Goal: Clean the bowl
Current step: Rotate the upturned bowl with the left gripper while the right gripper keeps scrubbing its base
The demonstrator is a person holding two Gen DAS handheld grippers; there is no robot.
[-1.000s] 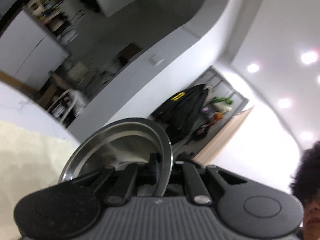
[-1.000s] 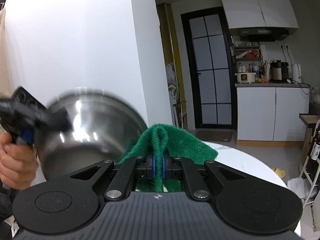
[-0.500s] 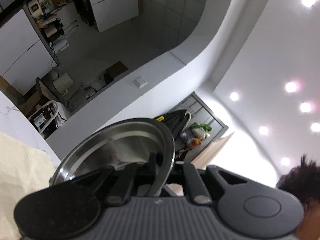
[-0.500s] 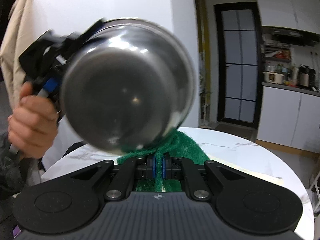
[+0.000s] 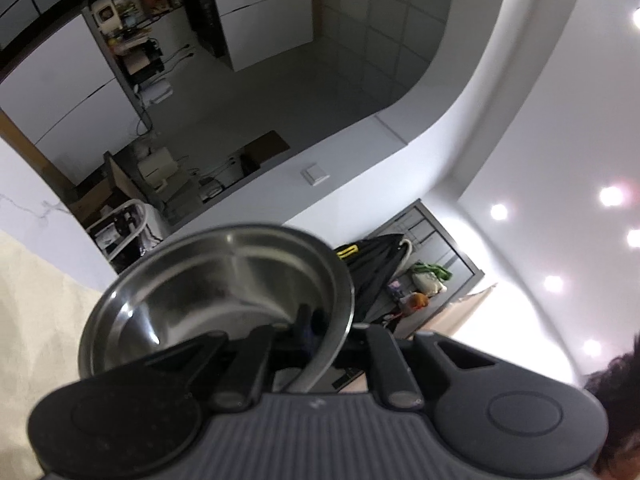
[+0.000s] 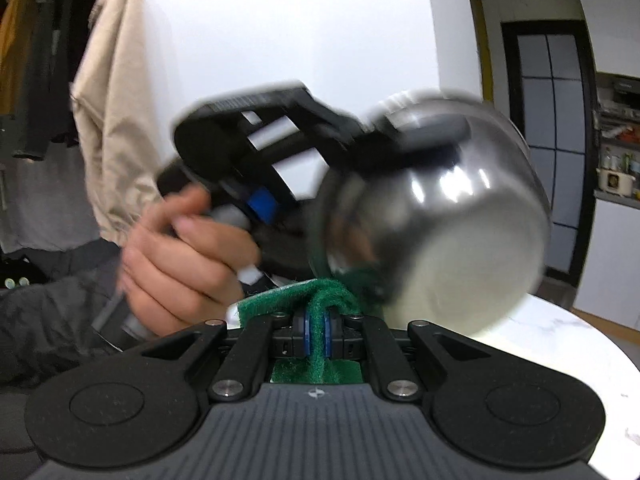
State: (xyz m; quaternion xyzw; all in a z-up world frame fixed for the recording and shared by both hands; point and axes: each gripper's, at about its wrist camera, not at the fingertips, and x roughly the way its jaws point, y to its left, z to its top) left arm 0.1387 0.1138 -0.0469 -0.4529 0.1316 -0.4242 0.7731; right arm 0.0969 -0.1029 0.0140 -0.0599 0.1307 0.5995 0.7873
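Observation:
My left gripper (image 5: 320, 332) is shut on the rim of a steel bowl (image 5: 208, 292) and holds it in the air, tilted, with the inside facing the left wrist camera. In the right wrist view the same bowl (image 6: 444, 224) shows its shiny outside, held up by the left gripper (image 6: 416, 136) and a hand. My right gripper (image 6: 316, 330) is shut on a folded green scouring pad (image 6: 296, 296). The pad sits just under the bowl's lower rim, close to or touching it.
A white marble round table (image 6: 560, 344) lies below on the right. The person's beige jacket (image 6: 112, 120) and dark trousers fill the left. A dark glass door (image 6: 552, 120) and kitchen cabinets stand behind. A cream cloth (image 5: 36, 312) shows at the left.
The left gripper has swung the bowl from the left to the right across the right wrist view and turned it, so its outside now sits above the pad. The right gripper keeps hold of the pad.

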